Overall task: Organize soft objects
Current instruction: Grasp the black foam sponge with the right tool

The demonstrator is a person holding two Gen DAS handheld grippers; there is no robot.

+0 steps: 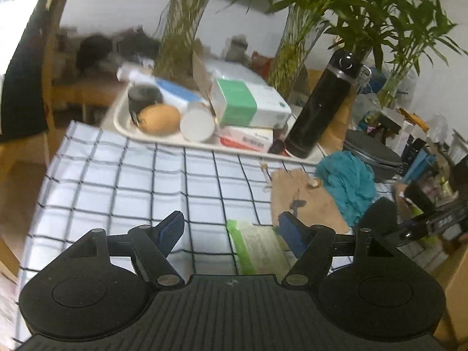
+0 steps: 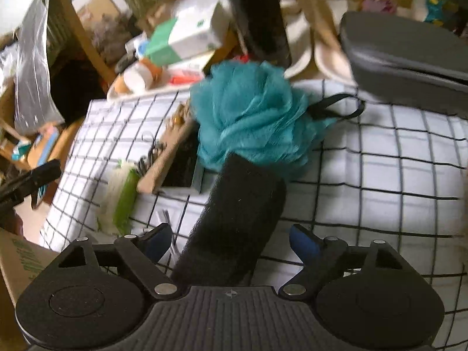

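1. The right gripper [image 2: 229, 241] stands wide, a black fuzzy roll [image 2: 234, 222] between its jaws; no pad seems to touch it.
2. The left gripper [image 1: 231, 231] gapes empty over the checked cloth [image 1: 117, 175].
3. The teal bath pouf [image 2: 251, 114] lies just beyond the roll.

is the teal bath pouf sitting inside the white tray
No, the teal bath pouf lies on the checked cloth, in front of the white tray that holds boxes and jars.
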